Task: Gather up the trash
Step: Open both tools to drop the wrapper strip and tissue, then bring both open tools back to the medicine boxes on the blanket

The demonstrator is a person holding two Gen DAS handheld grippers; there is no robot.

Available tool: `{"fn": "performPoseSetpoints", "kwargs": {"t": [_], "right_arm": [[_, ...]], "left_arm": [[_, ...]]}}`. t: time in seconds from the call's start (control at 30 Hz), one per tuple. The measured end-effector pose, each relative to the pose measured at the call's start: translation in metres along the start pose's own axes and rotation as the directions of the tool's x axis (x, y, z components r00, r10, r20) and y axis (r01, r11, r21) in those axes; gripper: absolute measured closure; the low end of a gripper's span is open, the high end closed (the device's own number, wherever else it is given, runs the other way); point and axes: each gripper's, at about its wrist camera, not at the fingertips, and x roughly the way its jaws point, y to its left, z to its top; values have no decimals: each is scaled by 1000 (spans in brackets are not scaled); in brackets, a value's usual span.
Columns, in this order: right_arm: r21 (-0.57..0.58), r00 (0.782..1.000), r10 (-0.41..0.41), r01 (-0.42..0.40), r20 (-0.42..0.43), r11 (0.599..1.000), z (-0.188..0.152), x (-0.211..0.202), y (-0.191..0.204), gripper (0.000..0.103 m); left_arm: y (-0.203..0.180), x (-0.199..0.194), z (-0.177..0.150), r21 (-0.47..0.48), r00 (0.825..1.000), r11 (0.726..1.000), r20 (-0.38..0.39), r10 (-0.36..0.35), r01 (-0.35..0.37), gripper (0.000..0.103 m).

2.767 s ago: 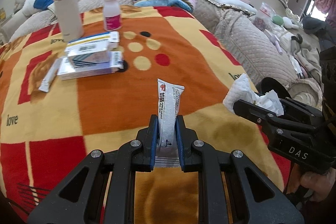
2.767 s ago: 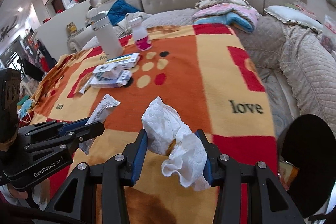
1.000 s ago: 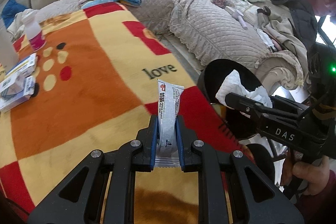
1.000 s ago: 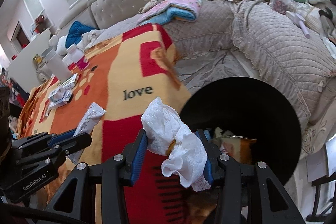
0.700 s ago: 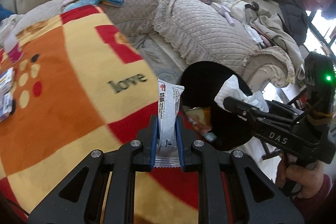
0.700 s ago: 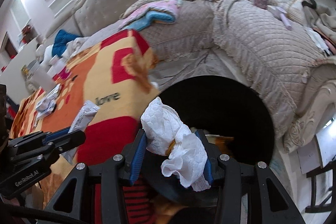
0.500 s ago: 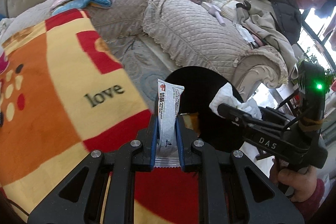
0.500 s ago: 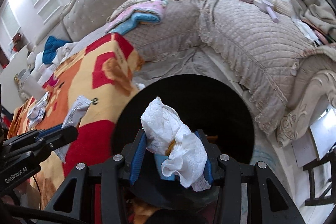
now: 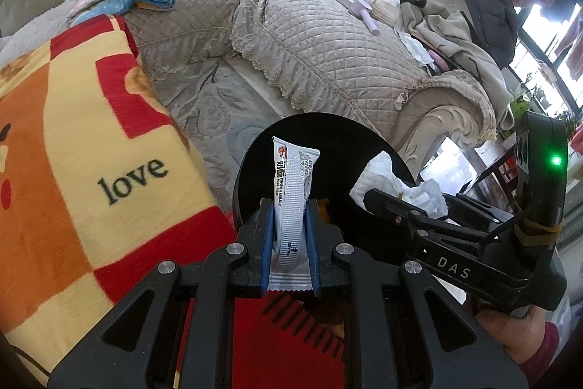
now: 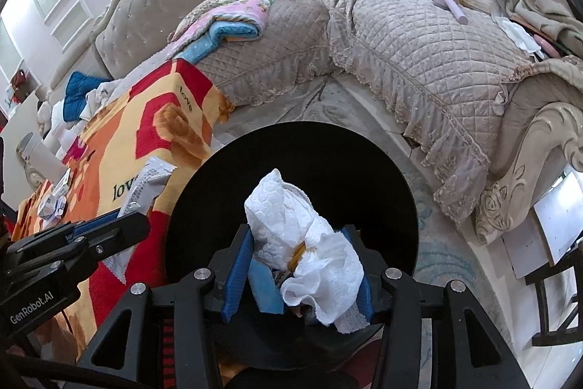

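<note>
The step in hand is the drop: both pieces of trash are poised over the black bin, and next each needs its jaws spread wide enough to let go. The right gripper has the crumpled tissue between jaws that have just been opening, the bin's mouth directly beneath and ahead. The left gripper is clamped on the white sachet, upright between its fingers, with the bin just beyond its tips.

"love" on blanket; "DAS" right tool; "GenRobot.AI" left tool.
</note>
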Motion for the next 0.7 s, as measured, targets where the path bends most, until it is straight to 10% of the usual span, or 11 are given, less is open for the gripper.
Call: {"fn": "performPoseSetpoints", "kwargs": {"t": [0.43,0.57,0.7], "right_arm": [[6,1000,-17,17,6,1000,5,0,-2,51],[33,1000,-19,19,16,999,6,-2,-7,34],[35,1000,-14,14,15,999,5,-4,-7,34]], "left_arm": [[2,5,0,1,998,998,20,-65,65,88],[3,3,-1,-5,996,997,21,-83,83,55],[6,-2,-1,-16,996,997,37,-77,78,53]]}}
